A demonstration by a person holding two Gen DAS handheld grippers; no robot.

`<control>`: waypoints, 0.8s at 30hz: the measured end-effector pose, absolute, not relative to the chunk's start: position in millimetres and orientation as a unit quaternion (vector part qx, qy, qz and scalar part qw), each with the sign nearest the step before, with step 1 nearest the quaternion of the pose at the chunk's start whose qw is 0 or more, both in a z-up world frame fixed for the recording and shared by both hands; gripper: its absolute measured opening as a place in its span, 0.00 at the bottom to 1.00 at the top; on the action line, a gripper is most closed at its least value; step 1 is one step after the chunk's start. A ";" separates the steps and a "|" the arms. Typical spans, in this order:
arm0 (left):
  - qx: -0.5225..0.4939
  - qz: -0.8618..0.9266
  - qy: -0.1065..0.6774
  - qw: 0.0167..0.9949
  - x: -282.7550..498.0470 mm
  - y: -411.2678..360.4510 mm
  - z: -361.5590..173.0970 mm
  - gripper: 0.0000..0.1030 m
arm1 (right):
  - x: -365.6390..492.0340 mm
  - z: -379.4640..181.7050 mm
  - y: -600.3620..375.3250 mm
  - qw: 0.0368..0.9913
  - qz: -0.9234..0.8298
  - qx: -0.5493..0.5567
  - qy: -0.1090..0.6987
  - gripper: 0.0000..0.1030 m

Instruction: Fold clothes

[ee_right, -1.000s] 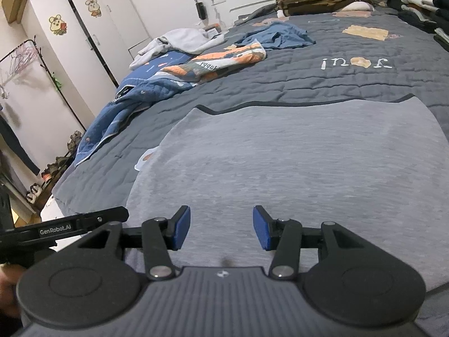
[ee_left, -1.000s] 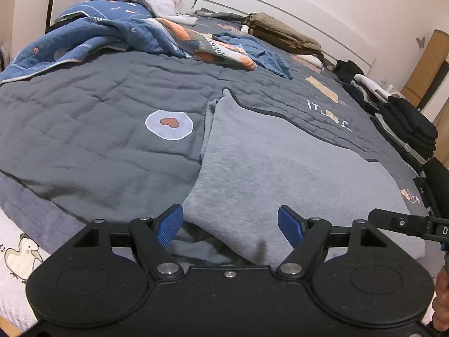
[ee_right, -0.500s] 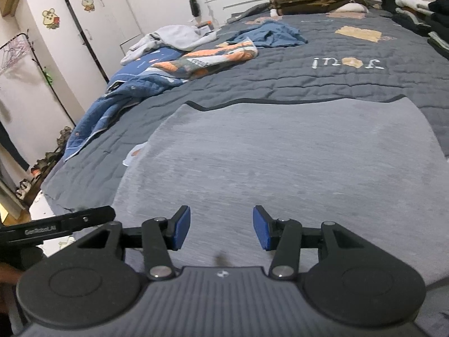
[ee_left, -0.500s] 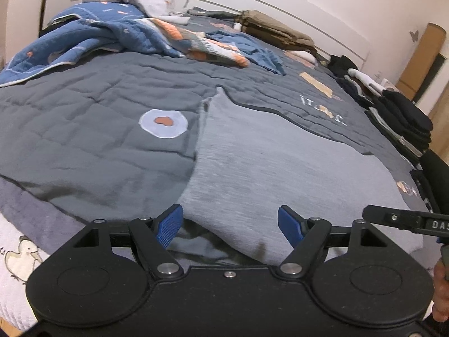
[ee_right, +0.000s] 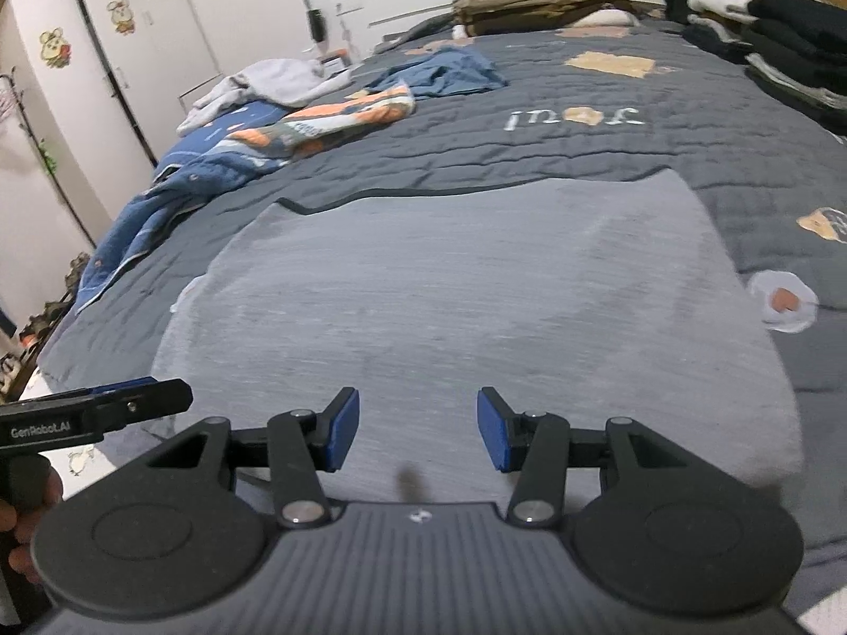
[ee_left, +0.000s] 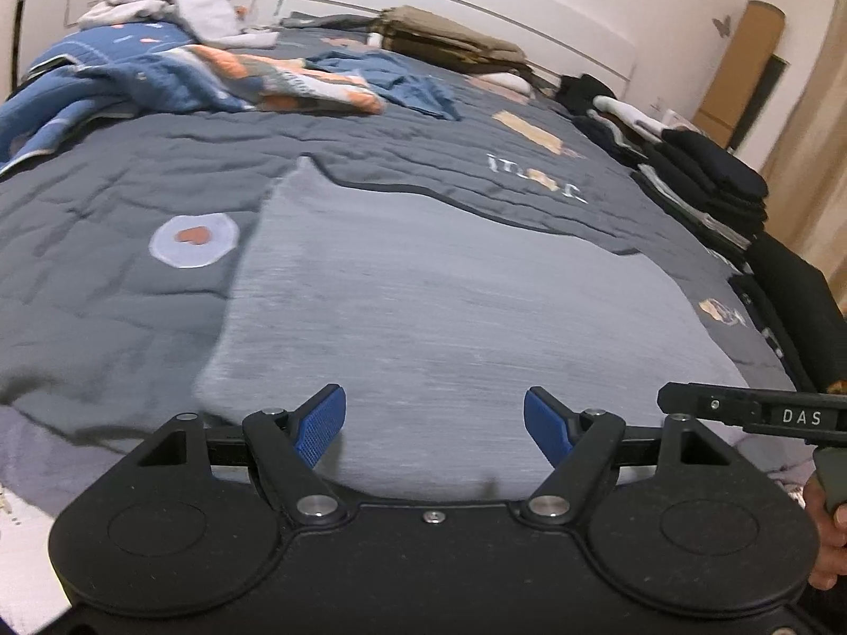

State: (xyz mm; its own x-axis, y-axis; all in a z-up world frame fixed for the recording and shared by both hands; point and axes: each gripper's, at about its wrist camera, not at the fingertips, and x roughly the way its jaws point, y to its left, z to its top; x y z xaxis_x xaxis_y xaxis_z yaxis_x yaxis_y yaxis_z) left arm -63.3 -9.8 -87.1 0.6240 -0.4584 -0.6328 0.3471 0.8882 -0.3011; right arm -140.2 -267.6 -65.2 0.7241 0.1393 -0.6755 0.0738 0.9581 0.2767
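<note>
A light grey garment (ee_left: 434, 307) (ee_right: 466, 307) lies spread flat on the dark grey quilt (ee_left: 116, 222) (ee_right: 582, 153), with a dark trim along its far edge. My left gripper (ee_left: 434, 426) hovers over the garment's near edge, blue pads wide apart, nothing between them. My right gripper (ee_right: 418, 436) is over the same near edge further right, also open and empty. Each gripper shows at the side of the other's view, held by a hand (ee_left: 826, 540) (ee_right: 21, 518).
Crumpled blue and orange bedding (ee_left: 174, 79) (ee_right: 254, 143) and a white garment (ee_right: 264, 84) lie at the bed's far left. A folded khaki pile (ee_left: 450, 42) sits by the headboard. Stacked dark folded clothes (ee_left: 704, 174) (ee_right: 794, 42) line the right side. White wardrobe doors (ee_right: 106, 79) stand left.
Both grippers have slid sideways along the near edge of the grey garment, toward its middle. The garment fills more of both views. Neither pair of jaws has changed its width.
</note>
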 end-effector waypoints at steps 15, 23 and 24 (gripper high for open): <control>-0.026 -0.249 0.389 0.887 -79.7 -54.9 -92.7 0.71 | -173.4 -71.6 -300.5 0.909 -0.014 0.166 0.382 0.47; -0.010 -0.250 0.377 0.892 -99.8 -52.3 -87.9 0.71 | -182.2 -65.4 -287.5 0.914 -0.009 0.148 0.377 0.47; -0.010 -0.250 0.375 0.893 -101.4 -51.9 -86.5 0.71 | -182.9 -64.7 -286.8 0.914 -0.010 0.148 0.377 0.47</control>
State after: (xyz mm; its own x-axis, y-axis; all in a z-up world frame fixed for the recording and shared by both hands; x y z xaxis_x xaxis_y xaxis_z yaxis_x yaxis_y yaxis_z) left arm -101.4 -51.9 -86.5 0.5946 -0.4533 -0.6640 0.4389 0.8750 -0.2043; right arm -182.9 -286.8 -64.7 0.7161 0.0939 -0.6917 0.1293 0.9559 0.2637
